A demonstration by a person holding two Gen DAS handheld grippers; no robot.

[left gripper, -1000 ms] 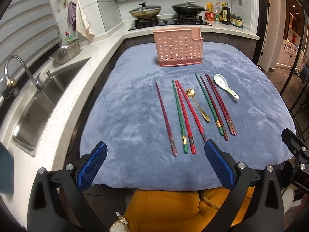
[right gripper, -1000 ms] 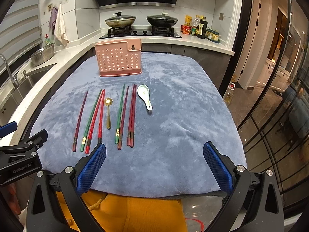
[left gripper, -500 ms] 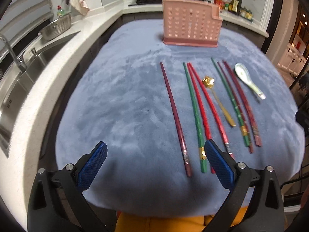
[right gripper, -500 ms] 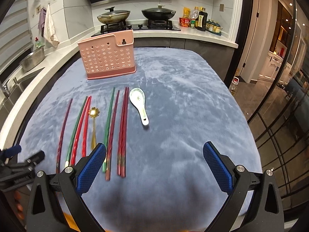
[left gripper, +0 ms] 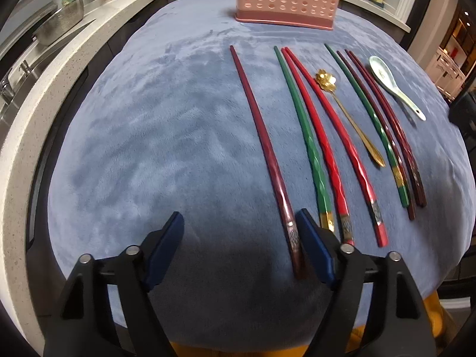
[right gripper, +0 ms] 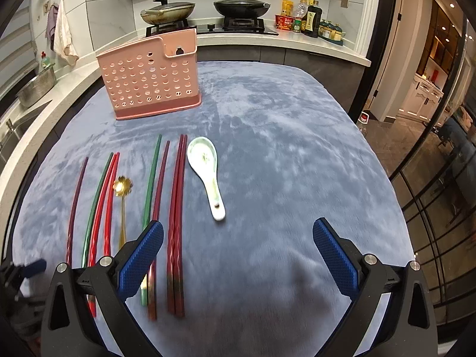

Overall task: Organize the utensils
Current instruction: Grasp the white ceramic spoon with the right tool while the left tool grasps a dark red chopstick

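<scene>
Several red, green and dark red chopsticks lie side by side on a blue cloth (left gripper: 148, 134). Among them lies a gold spoon (left gripper: 342, 107) with a flower-shaped bowl, and a white ceramic spoon (right gripper: 206, 172) rests to their right. A pink perforated holder (right gripper: 151, 83) stands upright behind them. My left gripper (left gripper: 239, 220) hangs low over the cloth with its jaws closing. The near end of the leftmost dark red chopstick (left gripper: 261, 136) lies just inside its right finger, with no pad pressing on it. My right gripper (right gripper: 238, 226) stands wide open, a red chopstick pair (right gripper: 177, 208) just inside its left finger.
A white counter with a sink (left gripper: 9, 89) and a metal colander (left gripper: 59, 23) runs along the left. Behind the holder is a stove with two lidded pans (right gripper: 205, 9) and bottles (right gripper: 306, 17). Glass doors and a drop to the floor lie right of the table.
Both grippers have come down and forward over the near ends of the chopsticks. The left jaws have narrowed around the end of the dark red chopstick. The right jaws stay wide.
</scene>
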